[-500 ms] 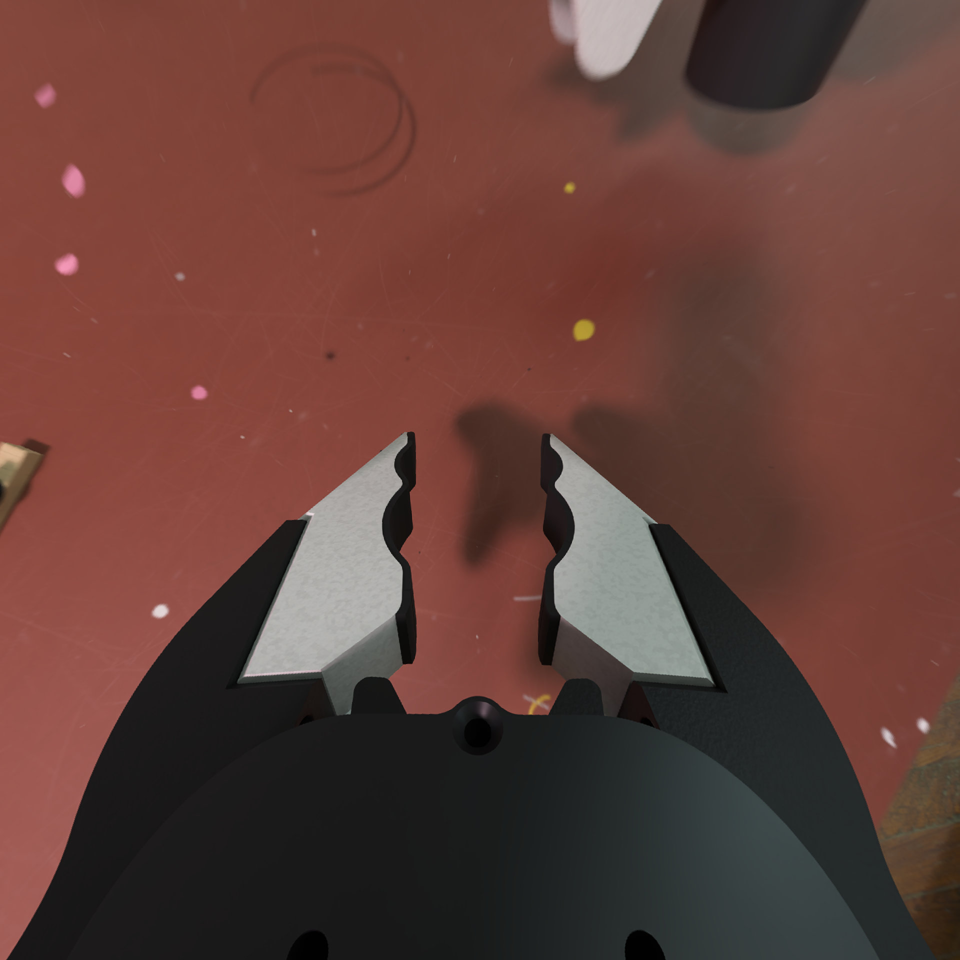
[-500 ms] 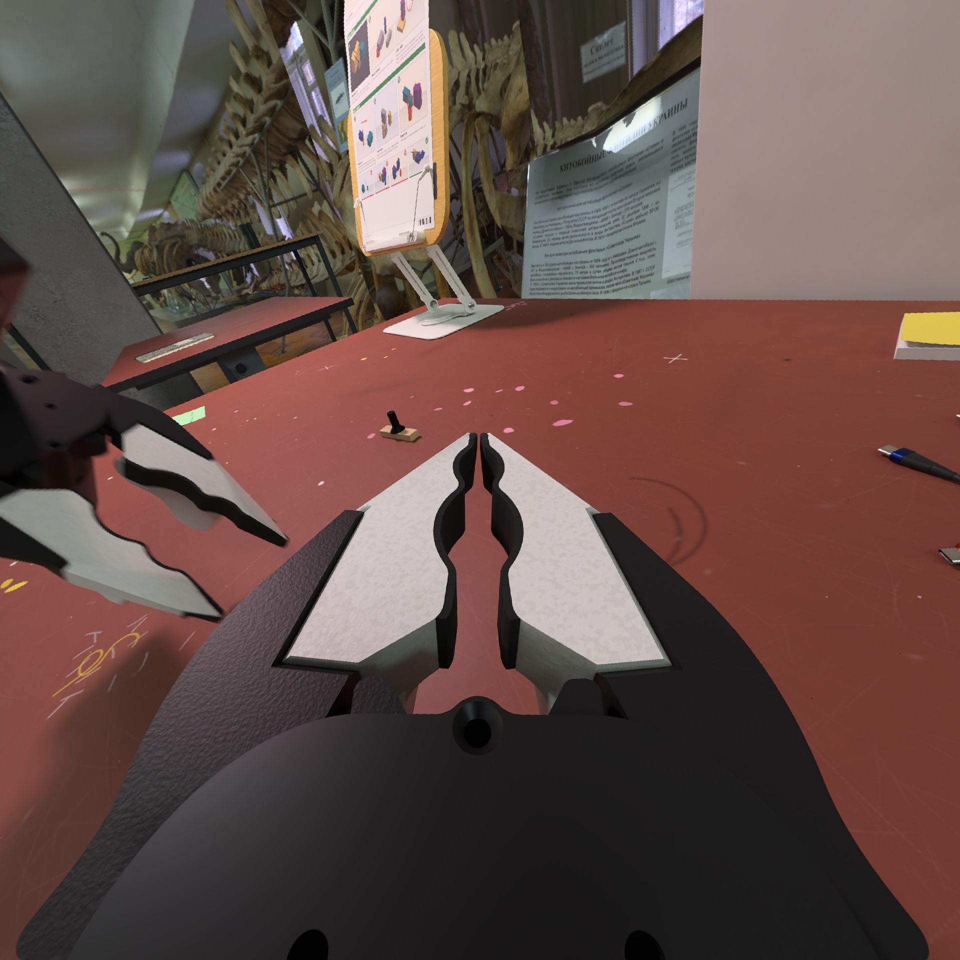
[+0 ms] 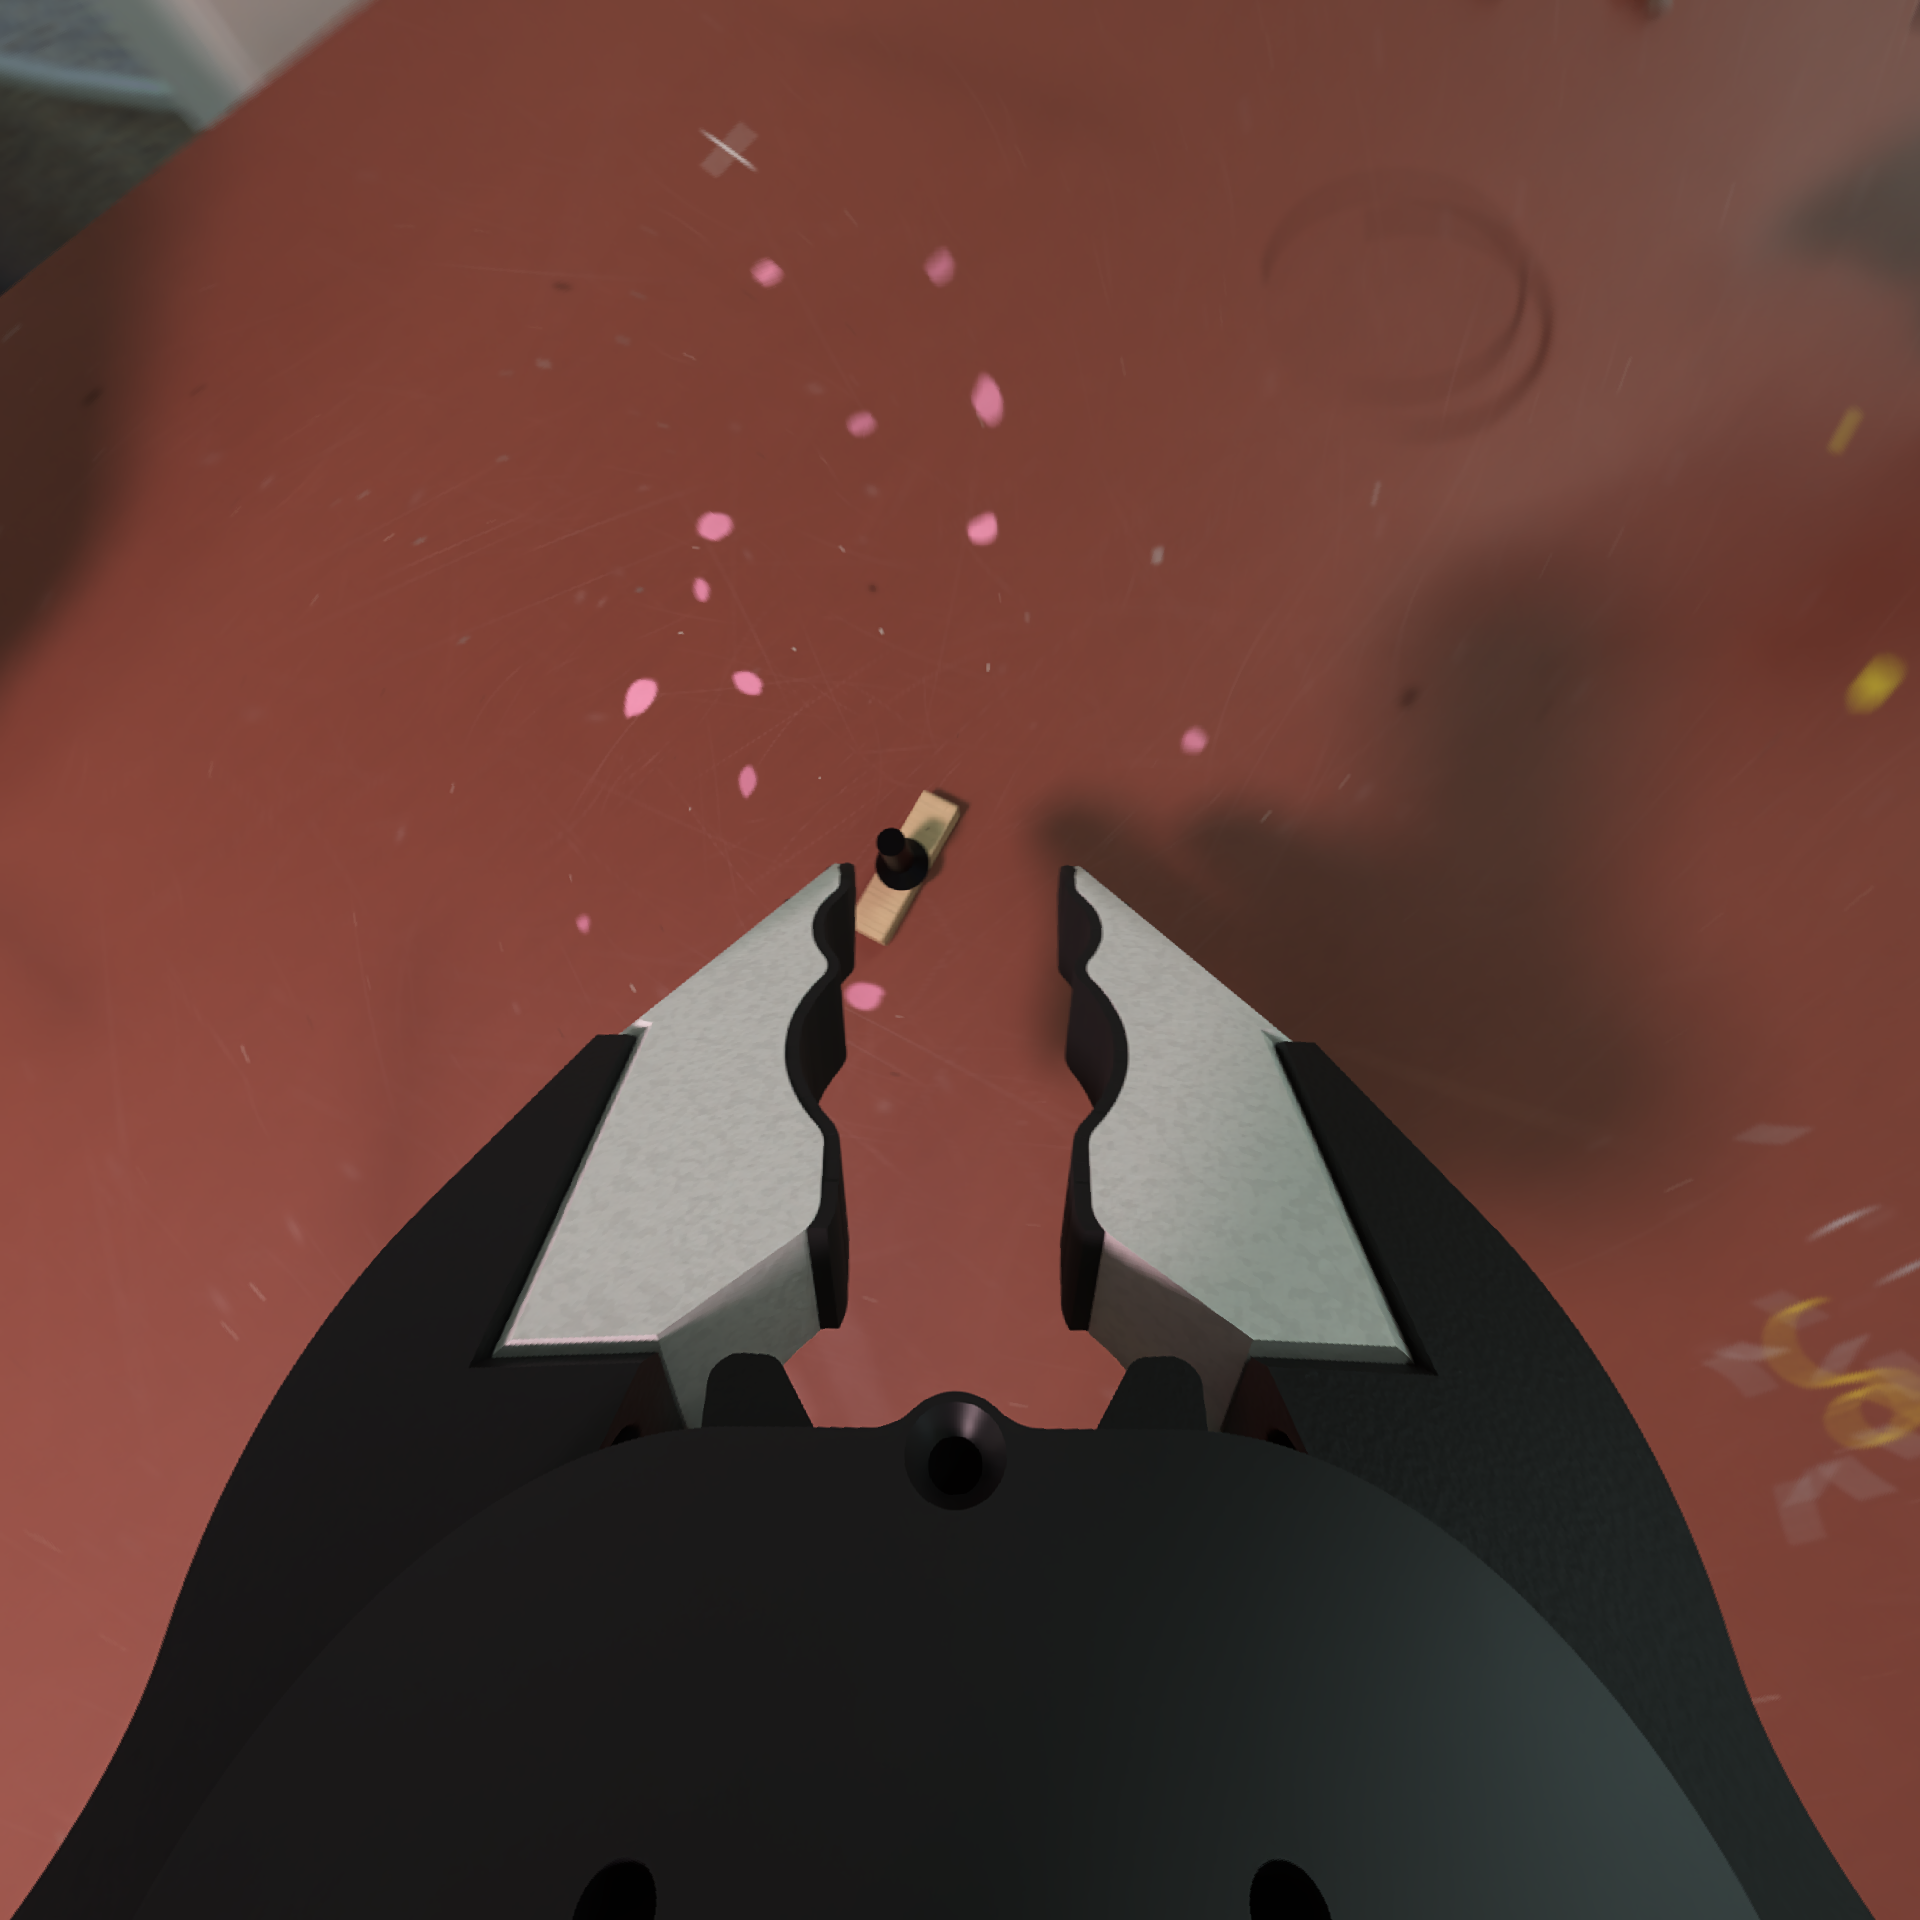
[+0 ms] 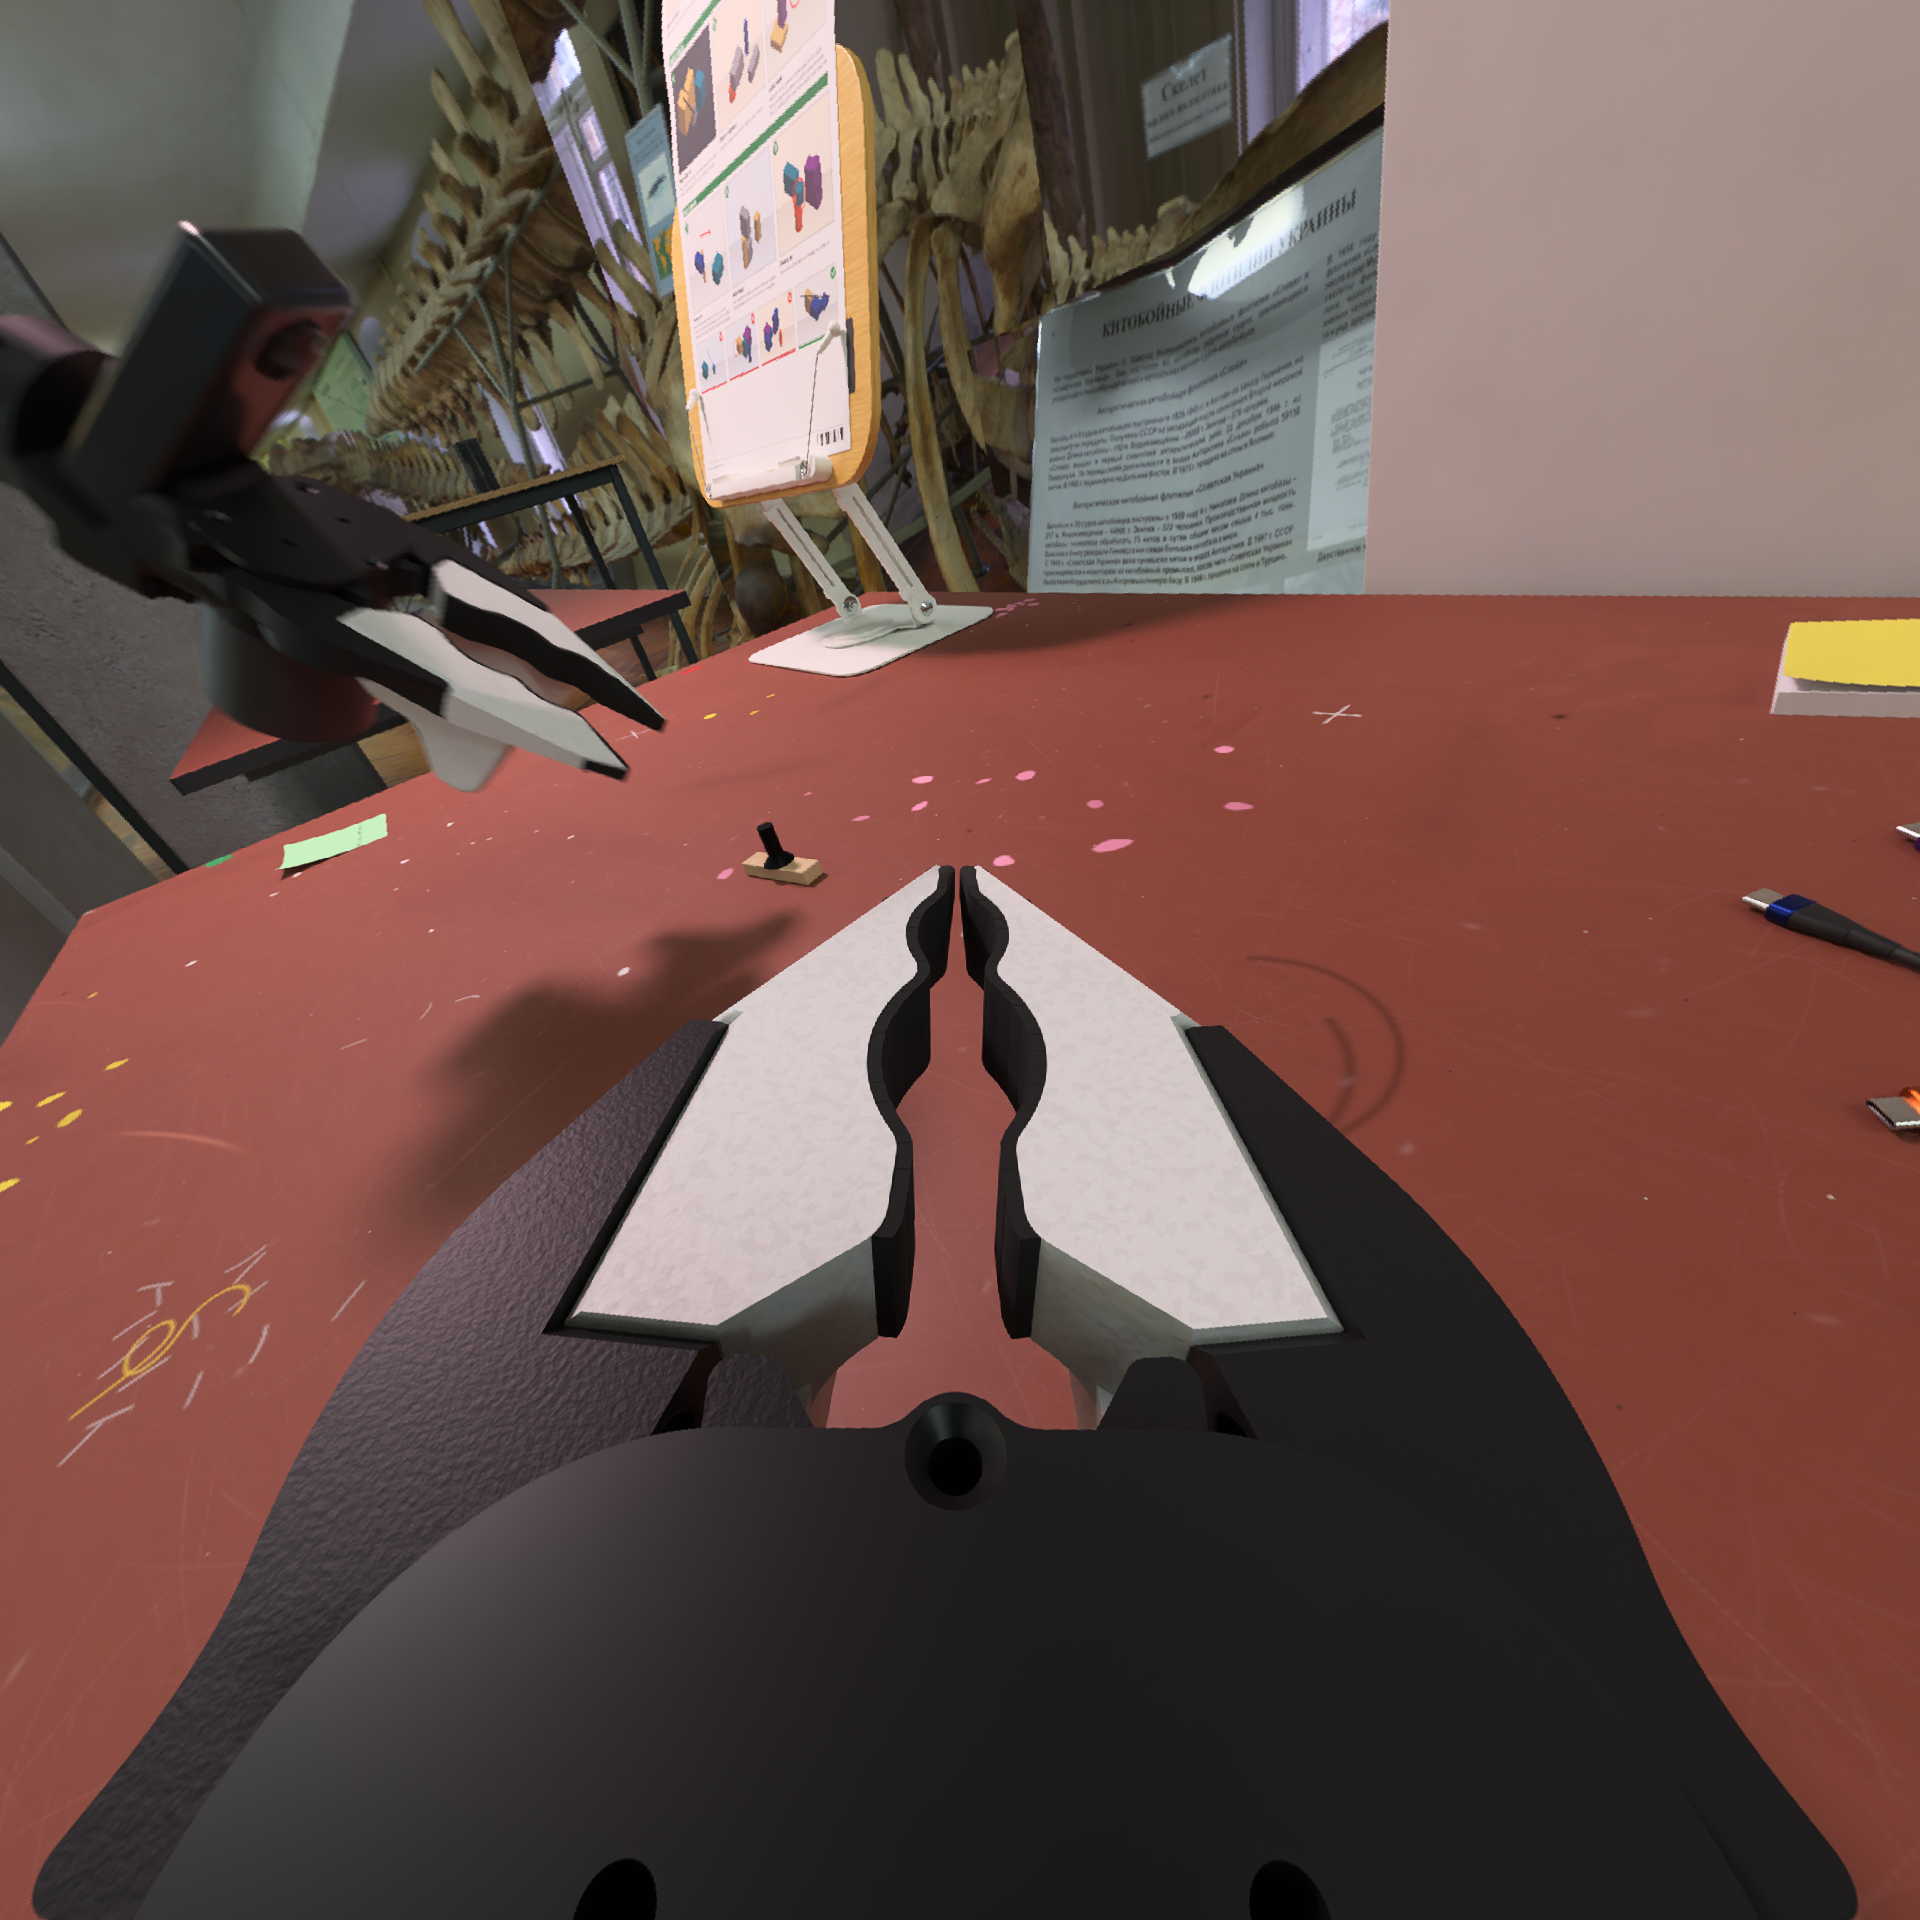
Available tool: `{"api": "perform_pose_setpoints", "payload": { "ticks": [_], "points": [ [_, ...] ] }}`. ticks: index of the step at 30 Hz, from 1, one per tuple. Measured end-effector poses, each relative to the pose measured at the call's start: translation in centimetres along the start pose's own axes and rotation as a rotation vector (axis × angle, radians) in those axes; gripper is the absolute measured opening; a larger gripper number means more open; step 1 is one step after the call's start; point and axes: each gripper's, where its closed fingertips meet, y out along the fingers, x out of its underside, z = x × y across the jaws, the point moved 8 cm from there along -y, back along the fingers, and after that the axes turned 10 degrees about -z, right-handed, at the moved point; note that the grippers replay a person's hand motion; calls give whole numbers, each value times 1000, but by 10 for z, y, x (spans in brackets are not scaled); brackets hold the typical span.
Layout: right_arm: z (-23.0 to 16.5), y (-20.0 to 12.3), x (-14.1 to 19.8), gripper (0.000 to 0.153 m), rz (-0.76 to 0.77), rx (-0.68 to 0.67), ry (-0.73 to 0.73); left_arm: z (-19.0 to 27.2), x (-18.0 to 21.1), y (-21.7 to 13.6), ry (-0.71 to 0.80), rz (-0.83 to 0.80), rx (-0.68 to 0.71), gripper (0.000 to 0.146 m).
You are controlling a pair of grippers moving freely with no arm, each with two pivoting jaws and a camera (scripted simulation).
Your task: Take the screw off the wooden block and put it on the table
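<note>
The left gripper (image 3: pixel 954 883) hangs above the table (image 3: pixel 312 727) with jaws apart and empty, aimed down at the screw (image 3: pixel 894 854); the right gripper (image 4: pixel 956 878) rests low with jaws nearly together, holding nothing. This looks like the approach: next the left must descend and straddle the shaft. The small black screw stands upright in a flat pale wooden block (image 3: pixel 907 868), well in from the table's edges.

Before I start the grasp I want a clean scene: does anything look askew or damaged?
Nothing stands out. The screw stands in the wooden block, which lies flat on the table. Only pink flecks and scuffs mark the surface.
</note>
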Motion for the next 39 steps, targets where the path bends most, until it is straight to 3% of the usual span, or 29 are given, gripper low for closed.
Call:
{"api": "perform_pose_setpoints", "payload": {
  "ticks": [4, 6, 9, 11, 16, 19, 23, 26, 28, 30, 33, 36, 39],
  "points": [
    [1, 0, 0, 1, 3, 3, 7, -16, -3, 40, 347, -180, 39, 27],
    [2, 0, 0, 1, 5, 1, 13, -23, -5, 55, 425, -263, 60, 24],
    [2, -1, 0, 1, 9, -1, 19, -28, -11, 72, 462, -354, 86, 21],
    [2, -1, 0, 1, 13, -3, 21, -28, -13, 76, 475, -365, 130, 9],
    [3, -3, 0, 1, 23, -11, 29, -28, -17, 76, 449, -395, 91, 8],
    [4, -3, 0, 1, 27, -19, 35, -32, -25, 60, 365, -326, -29, 8],
    [4, -3, 0, 1, 26, -18, 36, -14, -49, -7, 214, -69, -205, 8],
    [3, -3, 0, 1, 20, -17, 27, 48, -62, -59, 207, 174, -105, 8],
    [2, -2, 0, 1, 18, -18, 21, 100, -62, -71, 277, 240, -2, 8],
    [1, -2, 0, 1, 17, -21, 15, 146, -55, -59, 325, 209, 71, 8],
    [0, -2, 0, 1, 15, -25, 7, 182, -35, -9, 309, 52, 128, 8],
    [-2, -3, 0, 1, 14, -28, -1, 186, -16, 33, 220, -64, 99, 8],
    [-4, -4, 1, 1, 12, -28, -7, 181, -5, 53, 116, -122, 146, 8]
  ]
}}
